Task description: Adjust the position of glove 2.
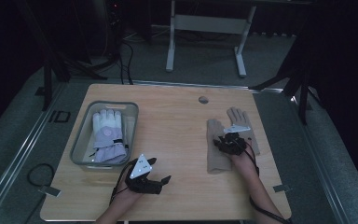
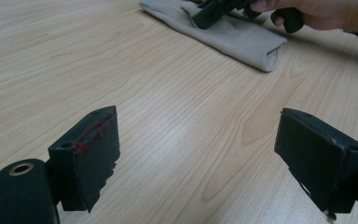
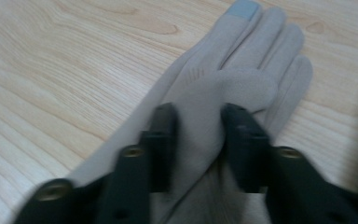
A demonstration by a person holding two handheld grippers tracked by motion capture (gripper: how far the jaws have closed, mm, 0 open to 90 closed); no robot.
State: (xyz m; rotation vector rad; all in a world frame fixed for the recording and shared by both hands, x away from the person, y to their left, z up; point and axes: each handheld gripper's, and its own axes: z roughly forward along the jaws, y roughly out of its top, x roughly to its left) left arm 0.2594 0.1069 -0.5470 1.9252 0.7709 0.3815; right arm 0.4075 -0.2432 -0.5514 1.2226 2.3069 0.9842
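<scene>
**Right tongs pinch a beige glove on the table**

While I watch from the high view, the beige glove [image 1: 217, 148] lies flat on the right half of the wooden table [image 1: 177, 130], cuff toward me and fingers pointing away. A second beige glove [image 1: 240, 122] lies just beside it, further right. In the right gripper view the glove [image 3: 223, 88] has a pale blue tip on one finger, and a fold of its fabric stands up between my right tongs [image 3: 198, 119], whose jaws press on that fold from both sides, so I read them as pinching the glove. In the high view the right tongs [image 1: 230, 142] sit on top of the gloves, my right hand [image 1: 243, 161] behind them.

My left tongs [image 1: 145, 179] hover low near the front edge of the table, well apart from the gloves. In the left gripper view their jaws are spread wide over bare wood, with nothing between them; farther off I see the glove's open cuff [image 2: 272, 56] and my other hand.

At the left of the table stands a grey bin [image 1: 80, 148] holding a thick white and lilac glove [image 1: 108, 137]. A small round grommet [image 1: 203, 99] sits near the far edge. Beyond the table the room is dark, with grey carpet [image 1: 205, 56], the white legs of another desk [image 1: 170, 46] and cables on the floor.
</scene>
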